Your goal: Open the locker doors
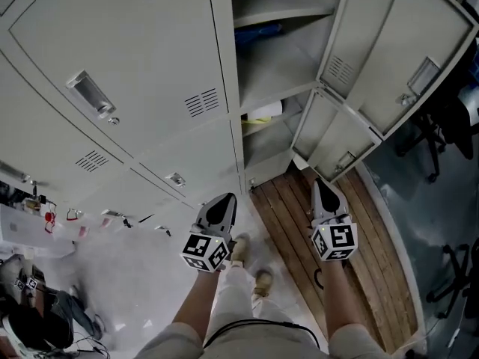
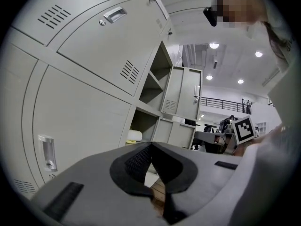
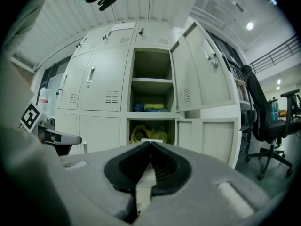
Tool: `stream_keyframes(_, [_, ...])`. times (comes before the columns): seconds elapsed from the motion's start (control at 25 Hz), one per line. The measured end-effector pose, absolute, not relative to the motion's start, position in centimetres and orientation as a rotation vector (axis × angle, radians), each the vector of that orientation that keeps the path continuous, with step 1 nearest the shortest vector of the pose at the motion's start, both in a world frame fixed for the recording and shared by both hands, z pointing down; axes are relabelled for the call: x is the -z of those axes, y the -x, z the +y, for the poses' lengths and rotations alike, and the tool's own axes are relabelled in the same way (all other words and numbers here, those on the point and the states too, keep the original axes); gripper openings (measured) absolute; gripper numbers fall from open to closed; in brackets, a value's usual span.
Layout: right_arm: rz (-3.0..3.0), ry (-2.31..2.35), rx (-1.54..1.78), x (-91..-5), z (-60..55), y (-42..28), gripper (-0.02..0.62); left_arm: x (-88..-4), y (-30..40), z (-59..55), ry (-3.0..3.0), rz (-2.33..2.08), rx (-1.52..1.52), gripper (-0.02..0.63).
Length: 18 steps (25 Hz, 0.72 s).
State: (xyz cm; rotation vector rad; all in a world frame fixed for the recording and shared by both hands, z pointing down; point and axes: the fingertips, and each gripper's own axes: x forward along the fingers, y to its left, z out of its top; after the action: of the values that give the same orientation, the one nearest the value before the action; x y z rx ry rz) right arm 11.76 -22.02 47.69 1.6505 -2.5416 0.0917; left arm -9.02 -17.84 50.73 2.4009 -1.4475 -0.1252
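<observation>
A bank of pale grey lockers (image 1: pixel 127 66) stands before me. Its right column is open: the upper door (image 1: pixel 397 51) and the lower door (image 1: pixel 337 137) swing out to the right. The columns left of it are closed, with recessed handles (image 1: pixel 90 92). My left gripper (image 1: pixel 224 198) points at the closed lower doors, its jaws together and empty. My right gripper (image 1: pixel 320 182) is level with the open lower door, also shut on nothing. In the right gripper view the open compartments (image 3: pixel 150 65) hold blue and yellow items (image 3: pixel 150 107) and a yellow bundle (image 3: pixel 146 133).
A strip of wooden flooring (image 1: pixel 344 268) lies before the open column. Office chairs (image 1: pixel 441 137) stand at the right, one chair (image 3: pixel 268 126) beside the open doors. Clutter and cables (image 1: pixel 30 290) sit at the lower left. The person's feet (image 1: pixel 251 264) are between the grippers.
</observation>
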Motion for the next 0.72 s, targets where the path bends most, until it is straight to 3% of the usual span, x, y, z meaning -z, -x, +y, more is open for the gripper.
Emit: stream_keyframes(0.72, [-2.688,-1.559,0.002,-38.5,-16.2,-9.1,0.003,-41.6,10.2,-13.4,-2.460,-1.534,0.199,-0.002])
